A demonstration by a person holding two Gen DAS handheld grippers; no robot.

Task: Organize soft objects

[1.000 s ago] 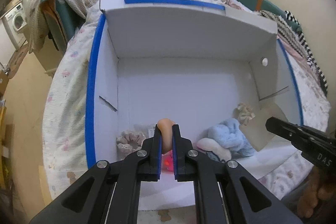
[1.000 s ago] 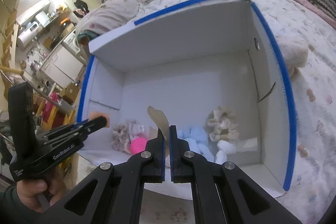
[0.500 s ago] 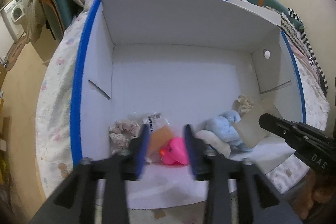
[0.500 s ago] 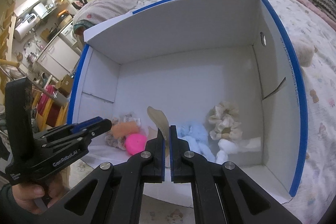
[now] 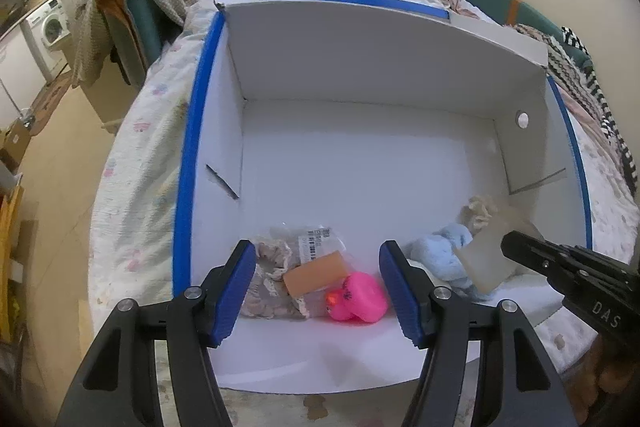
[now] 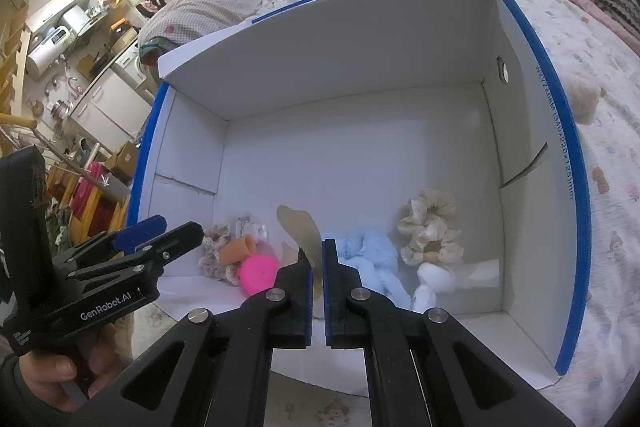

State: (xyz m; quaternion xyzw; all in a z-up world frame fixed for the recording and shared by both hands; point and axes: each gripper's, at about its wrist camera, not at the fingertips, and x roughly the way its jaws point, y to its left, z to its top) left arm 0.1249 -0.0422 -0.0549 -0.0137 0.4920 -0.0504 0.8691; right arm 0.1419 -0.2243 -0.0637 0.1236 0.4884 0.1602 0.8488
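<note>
The left gripper (image 5: 318, 287) is hanging with its jaws now spread wide over the near left of the white box (image 5: 360, 75) on the bed (image 5: 136, 131). The orange foam cylinder (image 5: 316, 273) it was clamping a second ago is lying there, long axis running left-right, leaning on a bagged scrunchie (image 5: 272, 279) and touching the pink duck (image 5: 360, 299). Farther right, the right gripper (image 6: 318, 267) is pinching a beige pad (image 6: 306, 231) upright before the blue plush (image 6: 368, 255) and cream scrunchie (image 6: 430, 227).
</note>
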